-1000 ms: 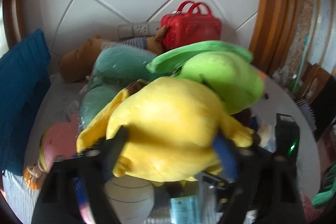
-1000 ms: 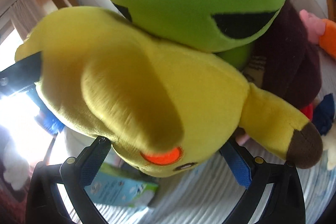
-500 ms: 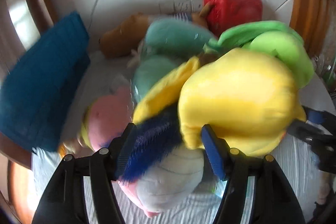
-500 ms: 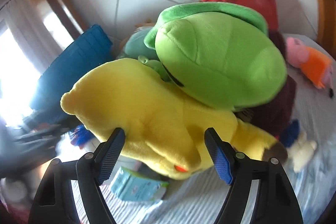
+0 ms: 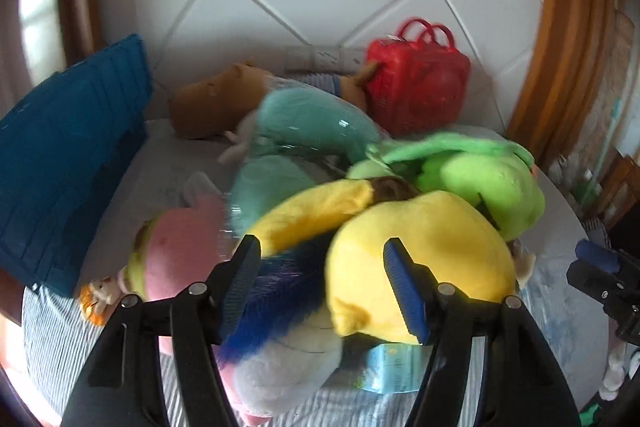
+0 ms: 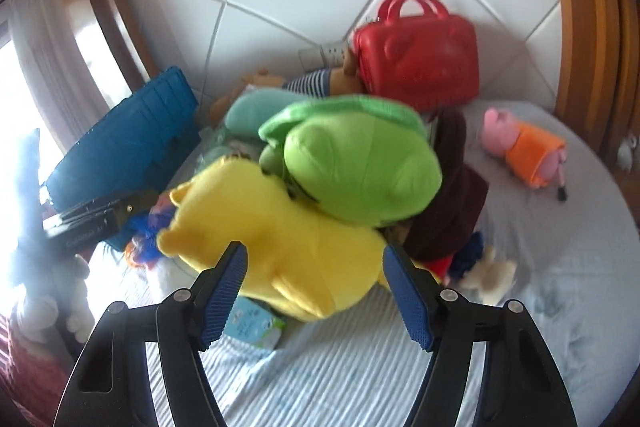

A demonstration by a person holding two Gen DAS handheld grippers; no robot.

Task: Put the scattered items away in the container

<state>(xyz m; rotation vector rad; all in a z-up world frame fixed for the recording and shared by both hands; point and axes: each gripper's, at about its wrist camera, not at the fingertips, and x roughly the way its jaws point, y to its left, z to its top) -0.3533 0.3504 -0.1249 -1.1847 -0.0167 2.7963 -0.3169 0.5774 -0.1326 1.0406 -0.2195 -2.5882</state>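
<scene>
A yellow plush (image 5: 424, 259) (image 6: 288, 239) lies on a heap of soft toys on the bed, against a green plush (image 5: 484, 187) (image 6: 360, 171). My left gripper (image 5: 324, 287) is open and empty, just short of the heap, over a blue-haired toy (image 5: 272, 299). My right gripper (image 6: 314, 291) is open and empty, just short of the yellow plush. A blue crate (image 5: 60, 163) (image 6: 120, 151) stands at the left. A red case (image 5: 416, 91) (image 6: 416, 63) stands at the back wall.
A teal plush (image 5: 312, 123), a brown plush (image 5: 216, 103) and a pink plush (image 5: 180, 255) lie in the heap. A pink and orange pig toy (image 6: 528, 143) lies apart at the right. A light blue packet (image 6: 256, 323) lies under the yellow plush. Wooden bed frame at both sides.
Both grippers have let go of the yellow plush and drawn back from it. The plush now rests on the heap, lower and farther from both cameras.
</scene>
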